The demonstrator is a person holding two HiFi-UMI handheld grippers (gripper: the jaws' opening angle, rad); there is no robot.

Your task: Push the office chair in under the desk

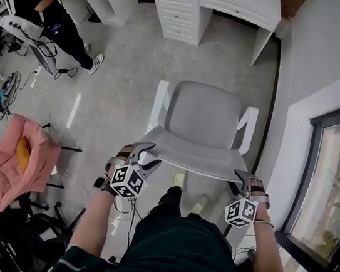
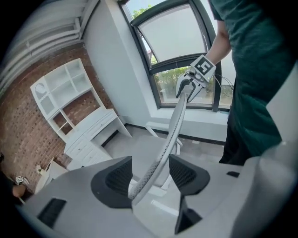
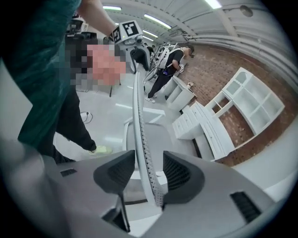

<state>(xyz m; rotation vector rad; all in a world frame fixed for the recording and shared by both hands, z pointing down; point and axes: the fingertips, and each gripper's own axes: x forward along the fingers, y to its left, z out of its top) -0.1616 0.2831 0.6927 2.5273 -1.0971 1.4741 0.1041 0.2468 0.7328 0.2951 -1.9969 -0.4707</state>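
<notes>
Pale grey office chair with white armrests (image 1: pixel 202 121), head view: it is seen standing on the grey concrete floor (image 1: pixel 119 93), well apart from the white table with drawers (image 1: pixel 239 8). No part of it is under the table yet.
Hand-held grippers, head view: the left hand-held gripper (image 1: pixel 144 154) and the right hand-held gripper (image 1: pixel 243 178) are placed at the two ends of the backrest's top rim.
Left jaws, left gripper view: they are held wide, and the mesh-edged rim (image 2: pixel 160 158) passes between the pads without being squeezed.
Right jaws, right gripper view: they are likewise spread wide around the rim, and no clamping is seen.
Progress: the task is judged barely begun. The whole push towards the table is left.
</notes>
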